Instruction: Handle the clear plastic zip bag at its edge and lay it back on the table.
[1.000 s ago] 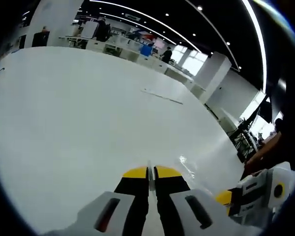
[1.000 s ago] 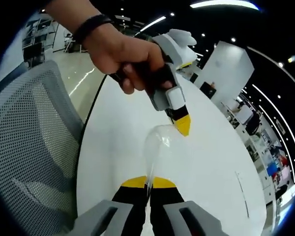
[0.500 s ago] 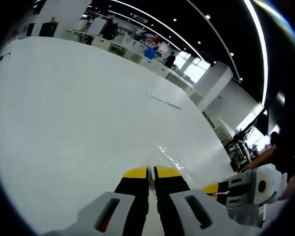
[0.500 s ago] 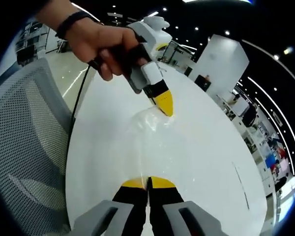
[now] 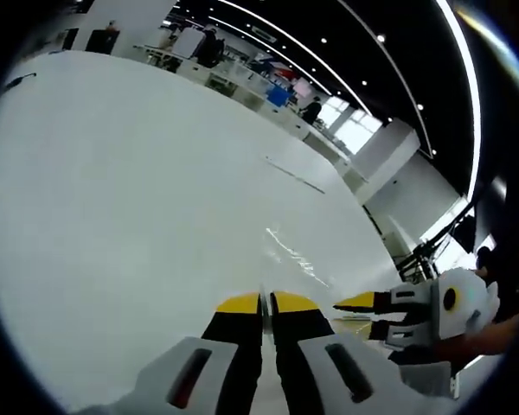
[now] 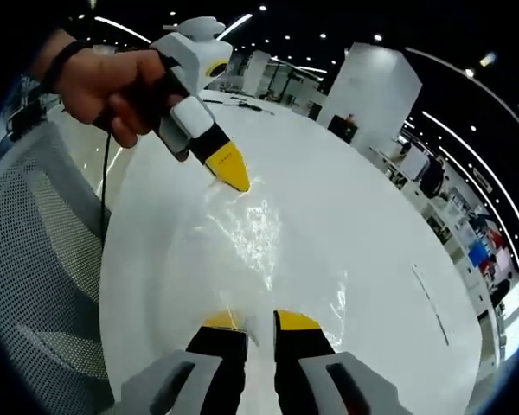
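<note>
My zip bag is clear, thin and crinkly, with shiny wrinkles. It lies spread flat on the smooth white table, at 12 o'clock from my right gripper, whose yellow tips are apart. My left gripper pinches the bag's far edge, tips together, at 11 o'clock. A grey mesh chair sits at 9 o'clock

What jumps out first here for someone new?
The clear plastic zip bag, glinting and spread almost flat on the white table, in the right gripper view. The left gripper, held in a hand, pinches its far edge, jaws shut; the right gripper at the near edge has jaws parted.
</note>
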A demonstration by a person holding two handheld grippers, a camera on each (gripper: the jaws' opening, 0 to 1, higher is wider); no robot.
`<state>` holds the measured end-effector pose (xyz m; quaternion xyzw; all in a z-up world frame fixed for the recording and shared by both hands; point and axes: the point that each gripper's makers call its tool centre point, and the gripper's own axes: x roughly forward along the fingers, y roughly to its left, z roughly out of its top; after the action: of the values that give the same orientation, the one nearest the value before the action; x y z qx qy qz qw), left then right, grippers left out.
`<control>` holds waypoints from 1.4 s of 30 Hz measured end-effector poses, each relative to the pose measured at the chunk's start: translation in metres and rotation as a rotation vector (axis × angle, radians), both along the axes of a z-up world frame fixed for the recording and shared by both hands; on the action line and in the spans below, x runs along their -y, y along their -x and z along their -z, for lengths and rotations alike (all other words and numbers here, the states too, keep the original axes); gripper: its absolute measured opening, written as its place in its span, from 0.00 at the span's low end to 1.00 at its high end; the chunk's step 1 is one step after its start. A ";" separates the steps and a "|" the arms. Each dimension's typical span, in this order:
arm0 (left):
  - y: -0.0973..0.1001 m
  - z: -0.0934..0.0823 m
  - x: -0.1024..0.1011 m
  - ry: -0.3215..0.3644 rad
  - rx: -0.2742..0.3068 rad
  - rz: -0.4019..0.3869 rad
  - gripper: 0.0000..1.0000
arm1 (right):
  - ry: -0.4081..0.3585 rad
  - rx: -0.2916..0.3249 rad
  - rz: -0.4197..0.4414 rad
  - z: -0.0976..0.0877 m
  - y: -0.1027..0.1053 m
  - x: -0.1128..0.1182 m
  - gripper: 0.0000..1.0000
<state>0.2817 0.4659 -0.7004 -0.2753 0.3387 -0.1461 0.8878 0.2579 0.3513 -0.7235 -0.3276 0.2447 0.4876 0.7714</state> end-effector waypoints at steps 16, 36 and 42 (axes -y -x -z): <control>-0.009 -0.001 -0.006 -0.036 -0.001 -0.041 0.00 | -0.004 -0.043 -0.045 0.004 0.023 0.013 0.33; -0.013 -0.006 0.003 -0.022 -0.007 -0.064 0.00 | -0.173 -0.140 0.059 -0.004 0.025 -0.076 0.45; -0.013 -0.008 0.007 -0.003 -0.011 -0.074 0.00 | -0.166 -0.161 0.113 0.004 0.021 -0.080 0.41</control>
<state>0.2942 0.4592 -0.6922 -0.2872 0.3332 -0.1111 0.8911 0.2369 0.4310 -0.7274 -0.2081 0.2826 0.4867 0.8000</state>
